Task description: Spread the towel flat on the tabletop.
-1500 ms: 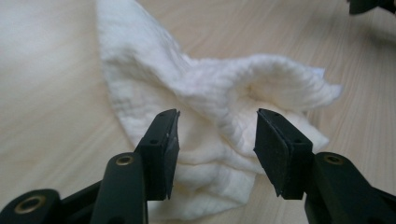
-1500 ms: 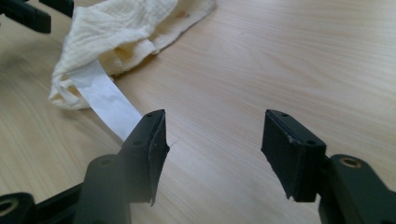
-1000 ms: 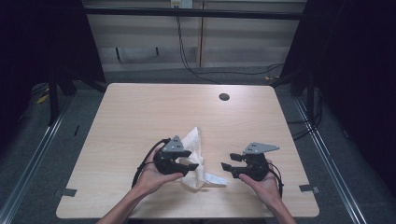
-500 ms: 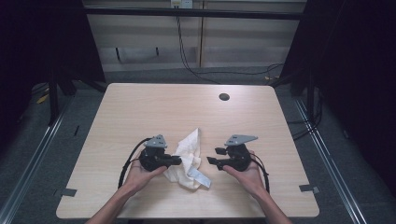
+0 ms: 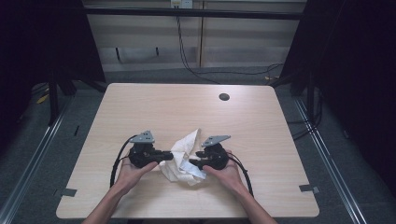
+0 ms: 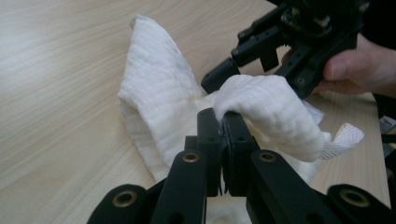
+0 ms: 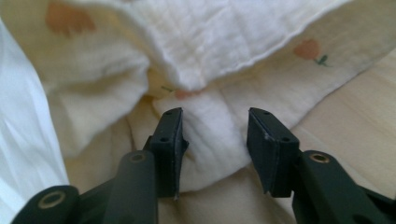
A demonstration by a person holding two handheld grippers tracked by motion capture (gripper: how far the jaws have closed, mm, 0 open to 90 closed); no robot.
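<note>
— Pale wooden table (image 5: pixel 140 107): what grips what?
— Left gripper (image 6: pixel 225 122) is pinched tight on a fold of the white muslin cloth (image 5: pixel 184 156). Right gripper (image 7: pixel 214 128) has just been closing, jaws apart, a fold between them.
— Cloth's place?
— Crumpled between both, near the table's front edge.

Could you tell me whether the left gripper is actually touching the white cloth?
Touching. The left gripper view shows the left gripper with its fingers shut on a fold of the white cloth, no gap left between them.
</note>
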